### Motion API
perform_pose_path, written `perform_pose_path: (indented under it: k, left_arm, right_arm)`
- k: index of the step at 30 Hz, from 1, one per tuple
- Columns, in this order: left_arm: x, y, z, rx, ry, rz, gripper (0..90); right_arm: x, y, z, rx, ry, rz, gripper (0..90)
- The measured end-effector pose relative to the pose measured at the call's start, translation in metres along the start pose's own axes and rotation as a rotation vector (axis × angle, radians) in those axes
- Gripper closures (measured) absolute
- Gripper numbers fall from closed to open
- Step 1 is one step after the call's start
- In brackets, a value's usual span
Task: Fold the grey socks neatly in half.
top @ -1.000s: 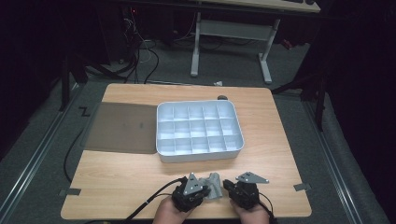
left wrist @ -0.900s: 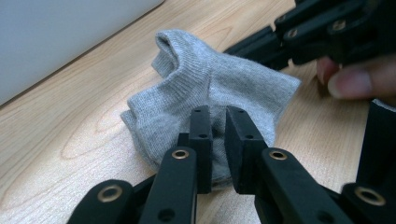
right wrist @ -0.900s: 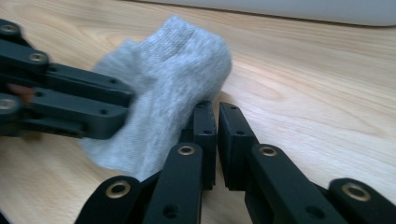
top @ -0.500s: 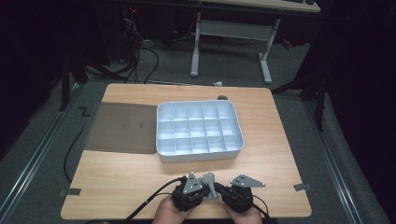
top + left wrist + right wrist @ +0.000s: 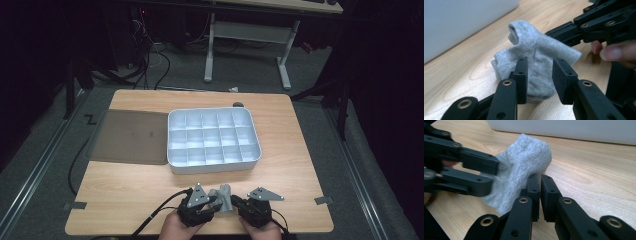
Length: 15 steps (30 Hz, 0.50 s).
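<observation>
A grey sock (image 5: 224, 195) lies bunched up on the wooden table (image 5: 125, 190) near its front edge, between my two grippers. My left gripper (image 5: 216, 204) is open, and its two jaws stand either side of the sock (image 5: 536, 52) without pressing it. My right gripper (image 5: 236, 202) comes in from the other side. Its jaws (image 5: 540, 182) are closed together on the edge of the sock (image 5: 524, 157), which rises into a peak. In the left gripper view the right gripper (image 5: 552, 33) meets the sock at its far side, with a fingertip of the person's hand (image 5: 616, 52) behind.
A white compartment tray (image 5: 215, 167) with several empty cells stands in the middle of the table, just beyond the sock. A dark mat (image 5: 130, 137) lies to its left. A small dark object (image 5: 238, 105) sits at the far edge. Desk legs (image 5: 285, 65) stand on the floor behind.
Both grippers have edged closer together around the sock, and the sock now stands bunched higher between them.
</observation>
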<state>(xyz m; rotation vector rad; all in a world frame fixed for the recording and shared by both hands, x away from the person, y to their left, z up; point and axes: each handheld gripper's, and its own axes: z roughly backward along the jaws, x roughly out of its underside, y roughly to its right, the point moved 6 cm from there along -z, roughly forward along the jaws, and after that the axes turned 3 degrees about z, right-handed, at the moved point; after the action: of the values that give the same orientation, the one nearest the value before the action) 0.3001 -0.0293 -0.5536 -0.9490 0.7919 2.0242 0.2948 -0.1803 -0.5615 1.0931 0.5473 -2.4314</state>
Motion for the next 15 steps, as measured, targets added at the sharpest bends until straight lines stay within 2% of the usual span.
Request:
perform_pose_path:
  k: [2, 4, 5, 6, 7, 8, 9, 12, 15]
  left_arm:
    - [0.0, 0.0, 0.008, -0.014, 0.02, -0.008, 65.3]
    - [0.002, -0.004, 0.016, -0.046, 0.043, -0.009, 65.4]
    - [0.005, -0.011, 0.019, -0.071, 0.033, 0.025, 66.9]
    - [0.009, -0.015, 0.018, -0.063, 0.013, 0.056, 68.0]
    - [0.009, -0.015, 0.018, -0.063, 0.013, 0.056, 68.6]
    - [0.012, -0.019, 0.016, -0.048, -0.011, 0.09, 68.6]
    - [0.013, -0.02, 0.015, -0.046, -0.017, 0.102, 69.4]
    - [0.014, -0.02, 0.012, -0.039, -0.027, 0.123, 74.0]
    - [0.014, -0.02, 0.007, -0.04, -0.043, 0.123, 78.2]
  right_arm:
    - [0.0, 0.0, 0.0, 0.001, -0.002, 0.0, 86.6]
    - [0.0, 0.0, 0.0, 0.001, -0.001, -0.001, 86.4]
    - [0.001, 0.0, 0.0, 0.002, -0.002, -0.001, 86.4]
    - [0.001, -0.001, 0.0, 0.001, -0.002, 0.0, 86.3]
    - [0.001, -0.001, 0.0, 0.001, -0.002, 0.0, 86.3]
    - [0.001, -0.001, 0.0, 0.0, -0.001, -0.002, 86.3]
    - [0.001, -0.001, -0.001, 0.0, -0.003, 0.003, 86.3]
    - [0.0, -0.002, -0.001, 0.002, -0.001, 0.004, 86.3]
    - [-0.001, -0.003, 0.0, 0.0, 0.0, 0.006, 86.4]
